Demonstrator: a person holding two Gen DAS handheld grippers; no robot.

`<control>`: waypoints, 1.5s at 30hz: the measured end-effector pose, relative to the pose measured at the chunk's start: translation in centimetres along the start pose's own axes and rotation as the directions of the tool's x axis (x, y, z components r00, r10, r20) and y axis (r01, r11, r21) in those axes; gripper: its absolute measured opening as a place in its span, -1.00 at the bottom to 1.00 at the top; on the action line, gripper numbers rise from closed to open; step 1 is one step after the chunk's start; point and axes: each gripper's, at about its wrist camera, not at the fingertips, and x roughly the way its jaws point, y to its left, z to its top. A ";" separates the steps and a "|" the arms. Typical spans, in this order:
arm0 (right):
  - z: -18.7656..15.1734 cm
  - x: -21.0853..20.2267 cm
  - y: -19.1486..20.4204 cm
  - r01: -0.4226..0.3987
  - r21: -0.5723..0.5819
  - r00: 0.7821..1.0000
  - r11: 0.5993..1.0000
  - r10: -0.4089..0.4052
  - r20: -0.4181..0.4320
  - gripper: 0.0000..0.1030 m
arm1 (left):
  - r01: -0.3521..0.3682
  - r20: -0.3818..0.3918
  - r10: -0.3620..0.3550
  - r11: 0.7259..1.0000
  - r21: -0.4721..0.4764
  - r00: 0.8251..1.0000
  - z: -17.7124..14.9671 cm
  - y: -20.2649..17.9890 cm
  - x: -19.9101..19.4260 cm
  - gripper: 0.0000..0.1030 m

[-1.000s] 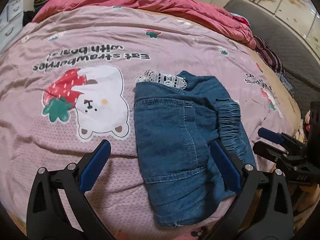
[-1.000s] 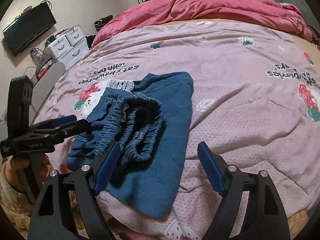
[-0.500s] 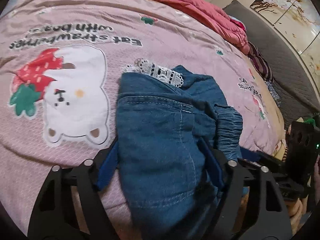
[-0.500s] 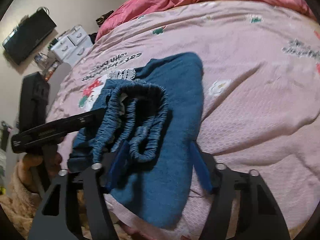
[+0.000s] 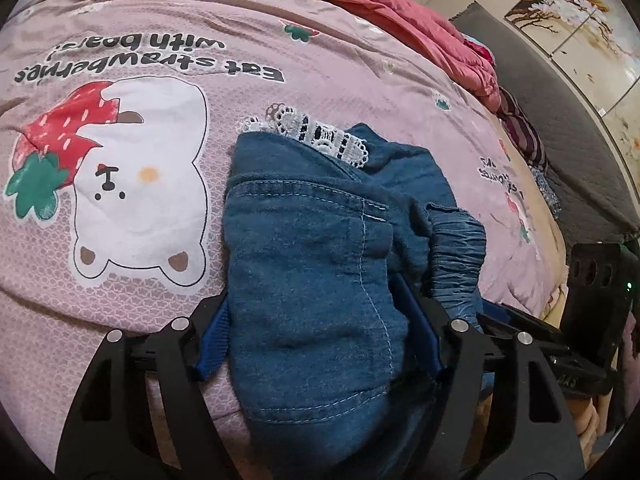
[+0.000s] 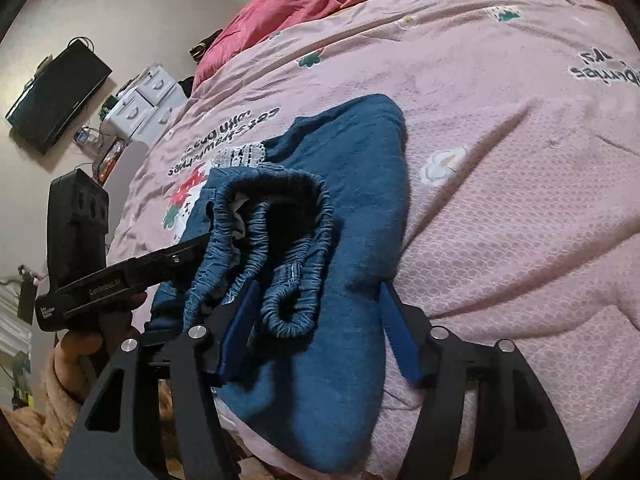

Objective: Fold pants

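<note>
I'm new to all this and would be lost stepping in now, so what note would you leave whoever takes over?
Left gripper: open, fingers either side of the near end of the blue denim pants.
Right gripper: open, straddling their other side by the elastic waistband.
Pants lie folded into a small bundle on the pink bedsheet.
Left: probably close both grippers, then make the last fold or tidy.

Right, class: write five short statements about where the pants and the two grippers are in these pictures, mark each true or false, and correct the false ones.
1. The blue denim pants lie on a pink bedsheet. True.
2. The left gripper is shut with nothing in it. False: its fingers stand apart, either side of the pants.
3. White lace trim shows at the pants' far edge. True.
4. The right gripper hovers over bare sheet. False: its open fingers straddle the pants.
5. The elastic waistband is pulled flat. False: it is bunched.
</note>
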 end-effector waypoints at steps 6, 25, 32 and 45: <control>-0.3 0.0 2.4 0.049 -0.146 0.999 0.988 -0.047 0.021 -0.44 | 0.002 0.017 -0.002 1.000 0.006 1.000 0.0 -0.6 -0.5 0.08; 2.3 -2.7 5.5 0.111 -0.288 0.982 0.951 -0.059 0.181 -0.54 | 0.023 0.132 -0.038 0.993 0.112 0.991 2.8 -4.2 -4.5 -0.29; 4.7 -2.3 5.2 0.137 -0.302 0.976 0.943 -0.076 0.206 -0.54 | 0.008 0.143 -0.027 0.991 0.135 0.989 5.4 -4.7 -3.7 -0.29; 8.5 0.1 4.6 0.152 -0.292 0.972 0.944 -0.089 0.218 -0.54 | -0.020 0.154 -0.002 0.990 0.141 0.988 9.2 -3.6 -2.0 -0.29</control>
